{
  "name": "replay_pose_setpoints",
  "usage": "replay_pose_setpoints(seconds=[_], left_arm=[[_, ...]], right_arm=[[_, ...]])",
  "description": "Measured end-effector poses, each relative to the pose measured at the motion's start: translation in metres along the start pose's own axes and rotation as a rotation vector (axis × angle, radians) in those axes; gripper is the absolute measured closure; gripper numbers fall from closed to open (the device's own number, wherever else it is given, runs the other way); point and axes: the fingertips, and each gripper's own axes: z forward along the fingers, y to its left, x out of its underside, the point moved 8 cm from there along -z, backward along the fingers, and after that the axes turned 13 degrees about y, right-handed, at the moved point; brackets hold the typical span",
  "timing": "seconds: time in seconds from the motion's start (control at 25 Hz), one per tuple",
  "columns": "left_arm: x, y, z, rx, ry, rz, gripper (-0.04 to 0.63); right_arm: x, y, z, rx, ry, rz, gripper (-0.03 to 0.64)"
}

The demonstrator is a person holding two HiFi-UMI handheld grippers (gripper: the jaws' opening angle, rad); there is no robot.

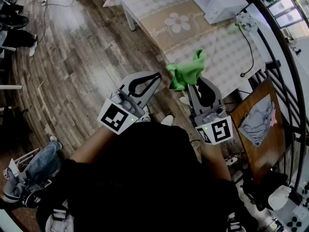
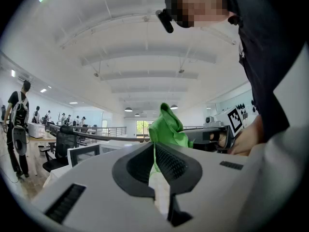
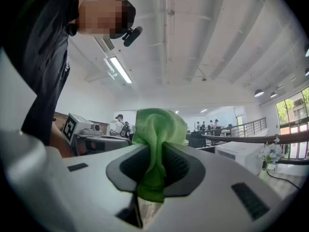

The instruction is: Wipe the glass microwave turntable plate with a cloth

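Your right tongs [image 1: 197, 82] squeeze the cloth [image 1: 186, 71] tight, up in the air by the surface's [image 1: 217, 45] near edge; your left tongs [image 1: 144, 83] are closed, holding nothing; no plate shows, so I think you must find it next.

Both grippers are held up in front of the chest, side by side and pointing away from the body, with bare forearms behind them. The left gripper [image 1: 155, 77] [image 2: 155, 164] has its jaws drawn together with nothing between them. The right gripper [image 1: 192, 82] [image 3: 157, 164] is clamped on a green cloth [image 1: 186, 70] [image 3: 160, 124], which bunches above its jaws.
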Motion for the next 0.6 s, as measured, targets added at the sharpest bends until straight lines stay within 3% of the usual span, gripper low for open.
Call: replay_pose_setpoints(seconds=[0.16, 0.4, 0.6], left_arm=[[0.001, -0.006, -0.001, -0.018, 0.011, 0.008, 0.571], [0.007, -0.005, 0.0, -0.015, 0.015, -0.046, 0.571], [0.01, -0.002, -0.001, -0.02, 0.031, -0.029, 0.571]], right_arm=[[0.002, 0.001, -0.001, -0.017, 0.016, 0.005, 0.532], [0.011, -0.001, -0.003, -0.021, 0.042, -0.002, 0.532], [0.019, -0.001, 0.003, -0.04, 0.064, 0.035, 0.528]])
